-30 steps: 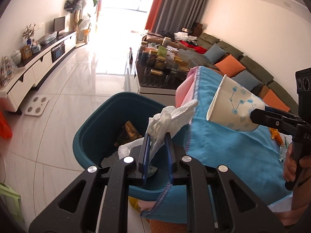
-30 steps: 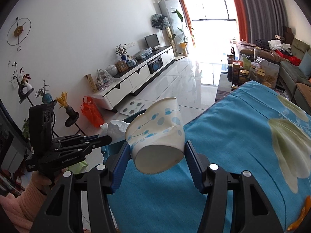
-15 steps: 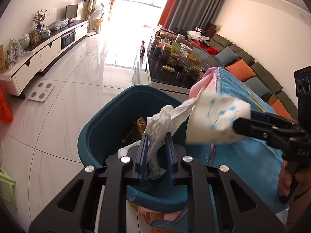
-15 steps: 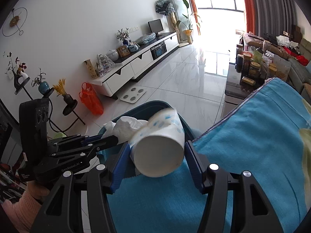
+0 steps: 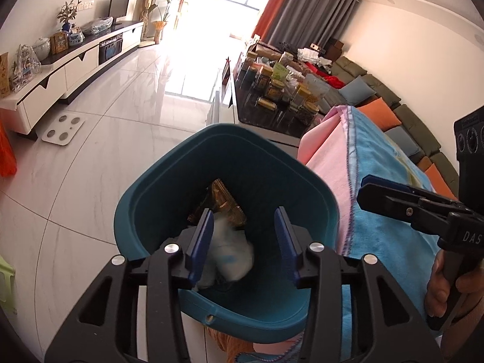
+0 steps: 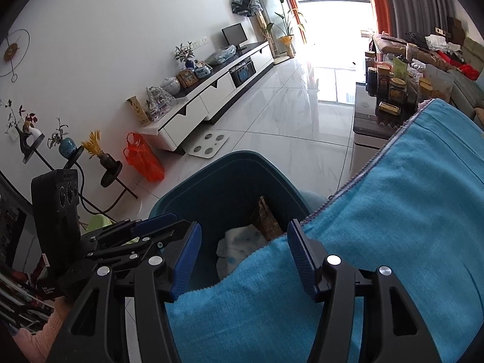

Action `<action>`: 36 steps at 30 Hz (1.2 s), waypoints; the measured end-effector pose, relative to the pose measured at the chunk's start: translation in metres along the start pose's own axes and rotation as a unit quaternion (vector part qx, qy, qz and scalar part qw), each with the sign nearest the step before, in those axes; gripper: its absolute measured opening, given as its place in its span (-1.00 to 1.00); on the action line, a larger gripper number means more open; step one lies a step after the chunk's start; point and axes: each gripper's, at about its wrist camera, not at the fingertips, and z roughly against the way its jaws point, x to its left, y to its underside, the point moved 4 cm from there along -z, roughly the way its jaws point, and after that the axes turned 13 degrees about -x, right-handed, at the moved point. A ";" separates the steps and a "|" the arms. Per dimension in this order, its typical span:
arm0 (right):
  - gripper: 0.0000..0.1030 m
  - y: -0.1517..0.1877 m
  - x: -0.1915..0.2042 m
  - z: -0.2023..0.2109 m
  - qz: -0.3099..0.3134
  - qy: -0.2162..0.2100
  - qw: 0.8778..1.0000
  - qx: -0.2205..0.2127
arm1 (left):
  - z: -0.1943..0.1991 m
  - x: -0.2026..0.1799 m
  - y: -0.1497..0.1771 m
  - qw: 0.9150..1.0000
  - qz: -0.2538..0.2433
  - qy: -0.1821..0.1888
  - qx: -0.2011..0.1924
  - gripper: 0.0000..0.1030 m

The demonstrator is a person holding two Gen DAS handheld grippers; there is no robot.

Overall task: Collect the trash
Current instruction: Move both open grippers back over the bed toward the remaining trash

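Drop step complete: left gripper (image 5: 242, 242), jaws just opened, and right gripper (image 6: 243, 257) both stand open and empty over the bin (image 5: 169, 181). Tissue and cup (image 5: 230, 254) lie inside. Next move likely calls for returning to the table (image 6: 408, 211) for more trash.

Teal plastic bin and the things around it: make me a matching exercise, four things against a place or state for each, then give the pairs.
Things:
1. teal plastic bin
2. white paper cup with blue dots
3. blue towel cloth
4. left gripper

Places or states:
A. spread over the table top
B. jaws apart, nothing held
C. standing on the white floor tiles
D. lying inside the bin

Pairs: 1-C, 2-D, 3-A, 4-B
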 end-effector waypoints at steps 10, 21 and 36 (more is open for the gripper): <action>0.10 0.008 -0.016 0.076 0.000 -0.004 0.998 -0.055 | 0.037 -0.055 -0.002 0.996 -0.051 0.063 -0.041 0.08; 0.10 0.035 -0.067 0.205 -0.036 0.076 0.986 -0.147 | 0.050 -0.192 0.034 0.966 -0.141 0.215 -0.017 0.20; 0.10 0.105 -0.159 0.304 -0.120 0.218 0.952 -0.180 | 0.042 -0.354 0.118 0.904 -0.225 0.359 0.066 0.45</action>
